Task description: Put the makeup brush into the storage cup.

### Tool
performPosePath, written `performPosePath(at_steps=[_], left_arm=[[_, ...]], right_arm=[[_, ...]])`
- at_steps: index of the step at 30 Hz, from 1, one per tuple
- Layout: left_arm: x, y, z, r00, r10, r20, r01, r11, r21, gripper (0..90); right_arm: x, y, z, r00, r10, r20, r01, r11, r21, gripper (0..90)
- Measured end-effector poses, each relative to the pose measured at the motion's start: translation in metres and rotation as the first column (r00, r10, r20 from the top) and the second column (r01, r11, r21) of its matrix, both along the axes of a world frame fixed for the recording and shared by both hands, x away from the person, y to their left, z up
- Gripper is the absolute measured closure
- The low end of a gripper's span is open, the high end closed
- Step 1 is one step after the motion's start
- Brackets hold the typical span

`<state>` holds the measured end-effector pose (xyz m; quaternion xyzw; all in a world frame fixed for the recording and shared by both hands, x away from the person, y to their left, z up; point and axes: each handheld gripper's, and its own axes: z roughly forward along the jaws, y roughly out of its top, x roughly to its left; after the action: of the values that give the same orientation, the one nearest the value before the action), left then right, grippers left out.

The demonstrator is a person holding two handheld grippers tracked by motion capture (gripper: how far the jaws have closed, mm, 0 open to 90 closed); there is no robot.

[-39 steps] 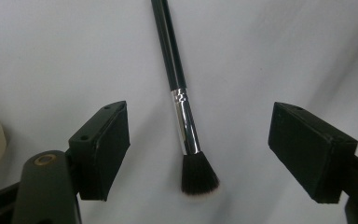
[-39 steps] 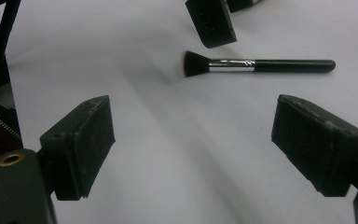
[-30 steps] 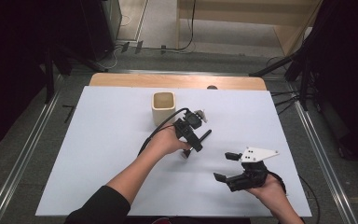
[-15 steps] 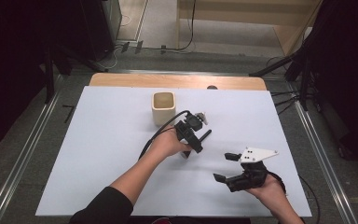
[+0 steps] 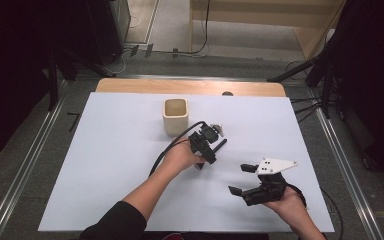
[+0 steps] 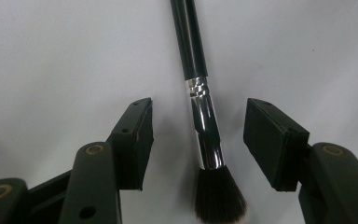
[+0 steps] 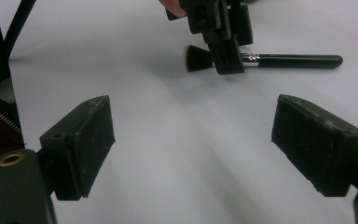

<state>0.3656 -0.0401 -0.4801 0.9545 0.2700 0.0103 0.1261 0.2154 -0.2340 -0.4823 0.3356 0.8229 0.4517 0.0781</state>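
Two fingers of your left gripper (image 6: 198, 135) stand wide apart with the makeup brush (image 6: 200, 107) lying flat on the counter (image 5: 105, 165) between them, and neither finger touches it yet; the shiny metal ferrule is about in the middle of the gap, the bristles point toward your hand. The risk, as I judge it, is the round, smooth ferrule: if you close on it a little off centre, the brush can roll or squirt out sideways, and if the fingertips are not low enough, they can pinch only the top and let it slip. Pressing too low can also drag the fingers on the counter. Your right gripper (image 5: 247, 180) is also wide open and holds nothing, well apart from the brush, near the front right part of the counter, so it does not block you. The beige cup (image 5: 175, 115) stands just beyond the left gripper, a little to its left; lifting the brush carelessly toward it can knock it. Left of your arm the counter is free, and every edge is well away.
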Motion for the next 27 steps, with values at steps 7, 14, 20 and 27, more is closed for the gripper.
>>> performPosePath(at_steps=[7, 14, 20, 27], left_arm=[[-0.001, -0.002, -0.001, 0.9998, 0.011, 0.018, -0.012, 0.9996, 0.027, 50.6], [-0.007, -0.008, -0.001, 0.9981, 0.019, 0.059, -0.023, 0.9977, 0.065, 61.5], [-0.009, -0.010, -0.001, 0.9991, 0.015, 0.039, -0.018, 0.9975, 0.069, 75.7], [-0.006, -0.007, 0.000, 0.9999, 0.009, 0.014, -0.009, 0.9987, 0.049, 78.9]], right_arm=[[0.000, 0.000, 0.000, 1.0000, 0.000, -0.001, 0.000, 1.000, -0.002, 14.2], [0.001, 0.001, 0.000, 1.0000, -0.002, -0.004, 0.002, 1.000, -0.003, 14.2], [0.001, 0.001, 0.000, 1.0000, 0.002, -0.004, -0.003, 1.000, -0.009, 14.2], [0.001, 0.002, 0.000, 1.0000, 0.004, -0.004, -0.004, 1.000, -0.008, 14.2]])
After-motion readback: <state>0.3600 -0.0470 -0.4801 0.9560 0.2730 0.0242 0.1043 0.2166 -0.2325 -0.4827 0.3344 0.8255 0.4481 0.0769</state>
